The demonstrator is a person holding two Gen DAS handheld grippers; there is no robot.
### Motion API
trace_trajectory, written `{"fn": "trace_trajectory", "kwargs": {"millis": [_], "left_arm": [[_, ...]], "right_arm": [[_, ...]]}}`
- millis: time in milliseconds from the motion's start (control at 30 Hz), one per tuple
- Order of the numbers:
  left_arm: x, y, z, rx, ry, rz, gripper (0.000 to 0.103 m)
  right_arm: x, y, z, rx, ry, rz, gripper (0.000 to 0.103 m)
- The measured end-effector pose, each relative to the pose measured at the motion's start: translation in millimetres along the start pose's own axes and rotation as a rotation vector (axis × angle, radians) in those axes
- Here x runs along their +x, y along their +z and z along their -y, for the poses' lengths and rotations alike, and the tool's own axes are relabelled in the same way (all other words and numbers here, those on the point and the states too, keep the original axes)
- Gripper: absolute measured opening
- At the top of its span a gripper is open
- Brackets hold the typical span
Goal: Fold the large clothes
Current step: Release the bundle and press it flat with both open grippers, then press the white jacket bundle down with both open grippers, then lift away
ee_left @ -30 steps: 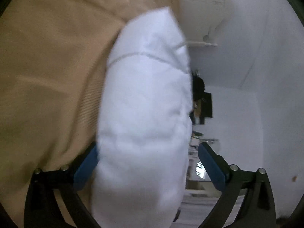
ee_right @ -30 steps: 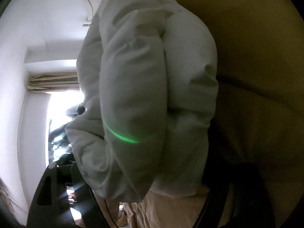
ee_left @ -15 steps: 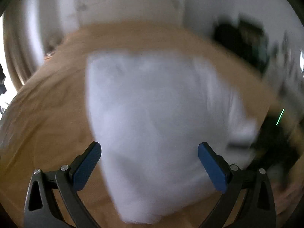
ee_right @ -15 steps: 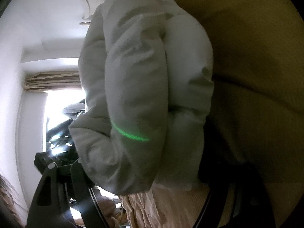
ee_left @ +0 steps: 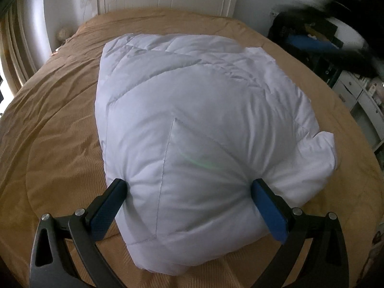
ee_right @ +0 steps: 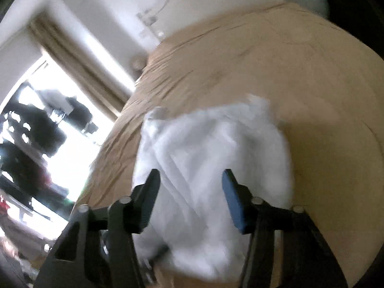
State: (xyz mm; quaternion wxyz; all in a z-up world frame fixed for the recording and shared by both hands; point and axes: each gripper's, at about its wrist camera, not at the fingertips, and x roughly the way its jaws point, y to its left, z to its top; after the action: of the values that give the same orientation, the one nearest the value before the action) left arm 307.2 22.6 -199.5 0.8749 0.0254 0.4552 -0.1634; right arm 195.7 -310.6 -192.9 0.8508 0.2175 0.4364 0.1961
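Left wrist view: the left gripper has its jaws pressed into both flanks of a white padded garment, which dents at each pad and lies folded on the tan bedcover, stretching ahead of the jaws.
Handling: the garment looks soft, puffy and light, likely to spring open; best taken at a folded edge where the layers stack.
Right wrist view: the right gripper has just been closing; the garment's near end shows between and ahead of its jaws, but blur hides any contact.
Containers: none in view.
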Motion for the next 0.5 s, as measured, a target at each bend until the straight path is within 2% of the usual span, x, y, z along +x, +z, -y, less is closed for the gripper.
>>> {"fn": "trace_trajectory", "kwargs": {"millis": [33,67,133,167,200,267,300,367,433,500], "left_arm": [[-1,-2,0,-0.001,-0.004,-0.002,0.103],[0,-2,-2,-0.004,-0.007,-0.003,0.103],[0,-1,-3,-0.008,-0.012,-0.005,0.103],[-1,-1,-3,-0.01,-0.017,-0.003,0.103],[-2,0,-3,-0.011,-0.021,-0.003,0.103],[-1,2,1,-0.009,-0.019,-0.005,0.103],[0,3,2,-0.008,-0.01,-0.01,0.103],[1,3,-1,-0.03,-0.016,-0.016,0.103],[0,3,-5,-0.048,-0.025,-0.022,0.103],[0,3,-5,-0.053,-0.027,-0.024,0.103]], "right_arm": [[24,12,-5,0.009,0.006,-0.046,0.043],[53,20,0,0.016,-0.024,-0.1,0.042],[85,16,25,0.03,-0.142,-0.162,0.034],[100,16,45,0.051,-0.219,-0.179,0.026],[106,16,66,0.087,-0.271,-0.185,0.002],[96,16,91,0.15,-0.31,-0.157,0.0],[88,17,88,0.154,-0.313,-0.141,0.0],[61,10,73,0.108,-0.314,-0.099,0.0],[27,-3,47,0.022,-0.32,-0.053,0.005],[-1,-28,16,-0.055,-0.314,-0.021,0.005]]}}
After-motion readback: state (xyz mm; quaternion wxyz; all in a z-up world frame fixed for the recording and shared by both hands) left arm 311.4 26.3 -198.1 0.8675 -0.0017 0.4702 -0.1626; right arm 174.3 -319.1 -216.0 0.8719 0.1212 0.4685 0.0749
